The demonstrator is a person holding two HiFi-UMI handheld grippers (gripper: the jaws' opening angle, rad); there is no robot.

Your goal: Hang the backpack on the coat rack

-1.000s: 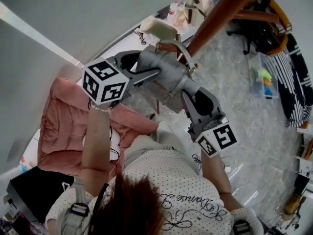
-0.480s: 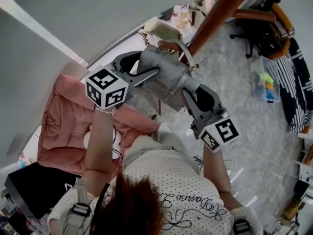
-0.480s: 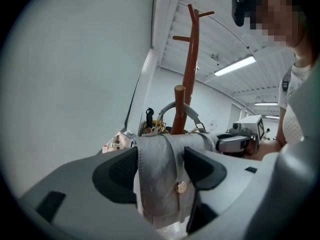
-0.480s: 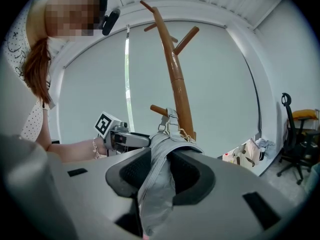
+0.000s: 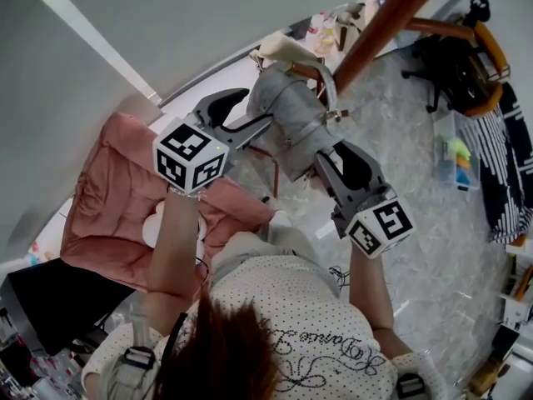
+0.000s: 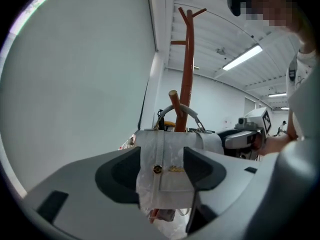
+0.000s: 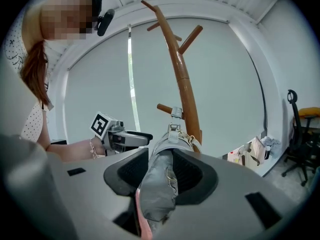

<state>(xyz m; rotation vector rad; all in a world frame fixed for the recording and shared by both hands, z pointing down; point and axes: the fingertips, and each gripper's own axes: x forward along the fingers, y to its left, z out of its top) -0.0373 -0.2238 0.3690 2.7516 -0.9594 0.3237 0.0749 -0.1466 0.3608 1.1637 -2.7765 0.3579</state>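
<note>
Left gripper view: the backpack (image 6: 172,151) was clamped by the left gripper (image 6: 161,170); the jaws of the right gripper (image 7: 159,176) were being opened around it.

Grey backpack (image 5: 287,123), brown coat rack (image 5: 379,19)

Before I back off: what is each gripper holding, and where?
Left gripper clamps the backpack across its front pocket. Right gripper: jaws are opening, backpack's side edge loose between them.

The silver-grey backpack (image 5: 287,123) is upright, close against the brown wooden coat rack (image 5: 379,23), its arched top handle (image 6: 182,107) looped over a lower peg (image 6: 173,100).
</note>
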